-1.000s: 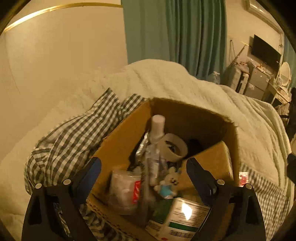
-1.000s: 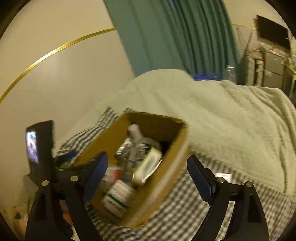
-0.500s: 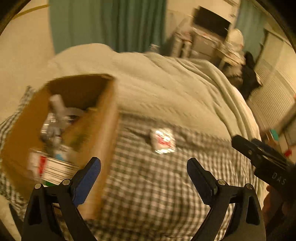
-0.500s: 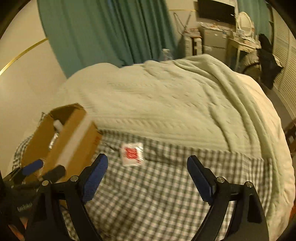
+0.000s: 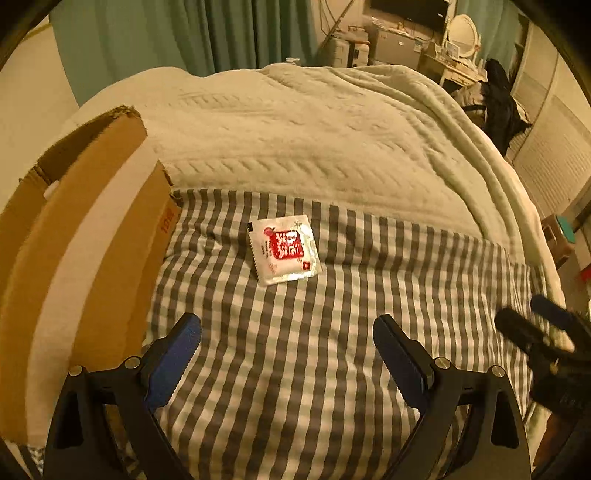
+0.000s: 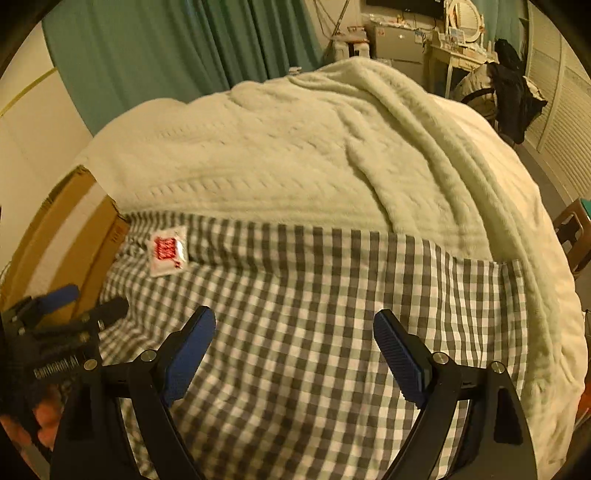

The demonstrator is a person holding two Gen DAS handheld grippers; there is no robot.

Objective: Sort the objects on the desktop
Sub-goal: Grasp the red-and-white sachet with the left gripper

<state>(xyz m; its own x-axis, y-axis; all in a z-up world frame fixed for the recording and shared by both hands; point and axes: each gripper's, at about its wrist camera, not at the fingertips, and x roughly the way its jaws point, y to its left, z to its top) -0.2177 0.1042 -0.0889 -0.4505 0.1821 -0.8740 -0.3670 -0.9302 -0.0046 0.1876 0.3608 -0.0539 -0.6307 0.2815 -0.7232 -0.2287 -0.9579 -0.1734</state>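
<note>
A white foil sachet with a red label (image 5: 283, 248) lies flat on the grey-and-white checked sheet (image 5: 295, 369), just right of a cardboard box (image 5: 81, 236). My left gripper (image 5: 287, 332) hangs open above the sheet, short of the sachet, with nothing between its fingers. In the right wrist view the sachet (image 6: 167, 254) sits far left beside the box (image 6: 66, 236). My right gripper (image 6: 294, 330) is open and empty over bare checked sheet, to the right of the sachet. Each gripper shows at the edge of the other's view.
A cream cable-knit blanket (image 5: 314, 133) covers the bed beyond the sheet. Green curtains (image 6: 177, 48), a dresser with a round mirror (image 5: 461, 33) and dark clothing on a chair (image 6: 513, 99) stand at the back. A slatted door (image 6: 565, 107) is at right.
Both grippers have swung right, away from over the box and its contents, and now look down on the checked sheet. The sachet has come into the middle of the left view.
</note>
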